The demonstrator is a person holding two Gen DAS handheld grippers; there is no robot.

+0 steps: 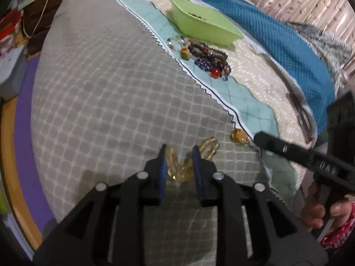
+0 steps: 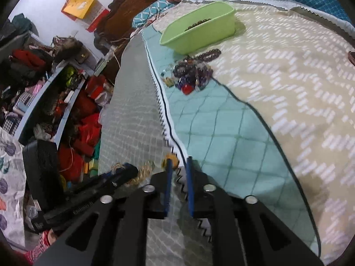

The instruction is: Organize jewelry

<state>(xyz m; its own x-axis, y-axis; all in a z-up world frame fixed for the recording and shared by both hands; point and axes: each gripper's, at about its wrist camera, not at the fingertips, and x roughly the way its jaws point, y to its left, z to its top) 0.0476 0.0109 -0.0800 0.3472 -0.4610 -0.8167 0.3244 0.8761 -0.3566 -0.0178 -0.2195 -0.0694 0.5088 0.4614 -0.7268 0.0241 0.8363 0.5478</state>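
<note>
Below, amber bead strand (image 1: 180, 166) between the left tool's (image 1: 179, 155) narrowly parted, ungripping blue pads.

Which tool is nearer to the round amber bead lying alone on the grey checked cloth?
The right. The right tool has its fingertips right at the round amber bead, while the left tool sits further along, over the yellow bead chain.
</note>
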